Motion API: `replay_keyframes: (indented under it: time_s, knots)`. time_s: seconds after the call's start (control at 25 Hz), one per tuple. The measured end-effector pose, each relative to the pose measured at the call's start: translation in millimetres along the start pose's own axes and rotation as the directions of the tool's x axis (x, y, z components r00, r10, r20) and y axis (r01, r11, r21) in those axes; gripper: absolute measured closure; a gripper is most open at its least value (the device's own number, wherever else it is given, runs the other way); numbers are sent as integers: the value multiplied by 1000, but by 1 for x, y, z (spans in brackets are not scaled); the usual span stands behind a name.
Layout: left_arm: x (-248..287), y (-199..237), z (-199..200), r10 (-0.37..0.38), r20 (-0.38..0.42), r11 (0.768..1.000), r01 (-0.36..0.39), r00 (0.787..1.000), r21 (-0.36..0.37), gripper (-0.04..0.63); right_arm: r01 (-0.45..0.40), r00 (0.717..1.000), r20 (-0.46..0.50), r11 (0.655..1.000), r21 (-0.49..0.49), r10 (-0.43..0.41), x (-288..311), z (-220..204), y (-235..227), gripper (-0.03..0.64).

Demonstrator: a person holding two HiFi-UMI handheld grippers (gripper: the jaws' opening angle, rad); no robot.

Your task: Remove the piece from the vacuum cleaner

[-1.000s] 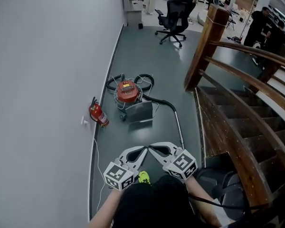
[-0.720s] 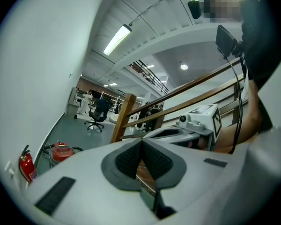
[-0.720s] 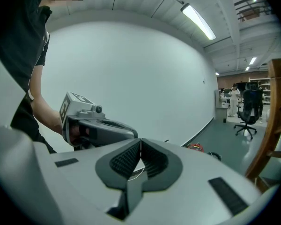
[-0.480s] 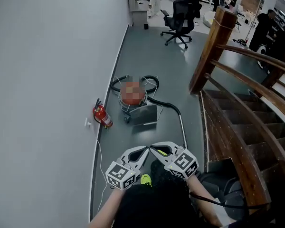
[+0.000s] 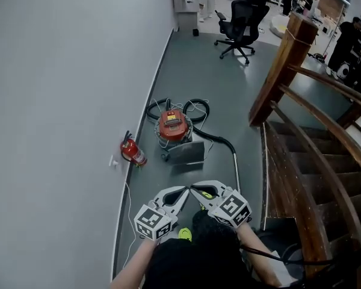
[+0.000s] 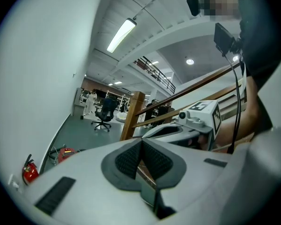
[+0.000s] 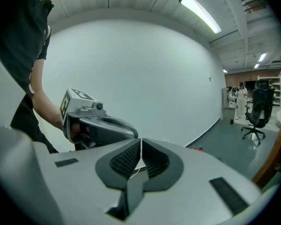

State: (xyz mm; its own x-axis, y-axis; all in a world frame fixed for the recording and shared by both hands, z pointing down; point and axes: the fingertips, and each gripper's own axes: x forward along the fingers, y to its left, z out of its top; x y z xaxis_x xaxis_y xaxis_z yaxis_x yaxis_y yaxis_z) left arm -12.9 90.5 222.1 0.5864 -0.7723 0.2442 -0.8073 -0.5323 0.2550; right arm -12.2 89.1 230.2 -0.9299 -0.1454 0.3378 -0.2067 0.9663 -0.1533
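Observation:
A red canister vacuum cleaner (image 5: 172, 125) stands on the grey floor by the wall, well ahead of both grippers. Its black hose (image 5: 213, 137) loops round to a metal wand (image 5: 236, 167) lying along the floor. A grey flat piece (image 5: 186, 153) leans at the vacuum's near side. My left gripper (image 5: 185, 191) and right gripper (image 5: 192, 189) are held side by side low in the head view, tips nearly touching. Both are shut with nothing between the jaws. In the left gripper view the shut pads (image 6: 131, 159) point towards the distant vacuum cleaner (image 6: 65, 152). The right gripper's pads (image 7: 154, 161) face the white wall.
A red fire extinguisher (image 5: 132, 151) stands against the wall (image 5: 60, 101) left of the vacuum. A wooden staircase with a banister (image 5: 301, 161) and newel post (image 5: 284, 71) fills the right. A black office chair (image 5: 243, 20) and people stand far back. A thin cable (image 5: 127, 206) runs along the wall.
The vacuum cleaner, extinguisher and staircase have slid lower and nearer in the head view as I moved forward. Both grippers stay together, shut, in the same spot of the picture.

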Motion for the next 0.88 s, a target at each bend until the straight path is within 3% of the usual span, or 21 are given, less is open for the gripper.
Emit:
replay_keyframes:
  time_s: [0.64, 0.88]
  knots:
    - [93, 76, 19, 74, -48, 993, -78, 996, -85, 588, -88, 993, -71, 996, 30, 90, 33, 5, -116, 603]
    - [115, 100, 21, 104, -49, 987, -109, 993, -117, 588, -123, 985, -120, 992, -4, 122, 47, 5, -146, 603]
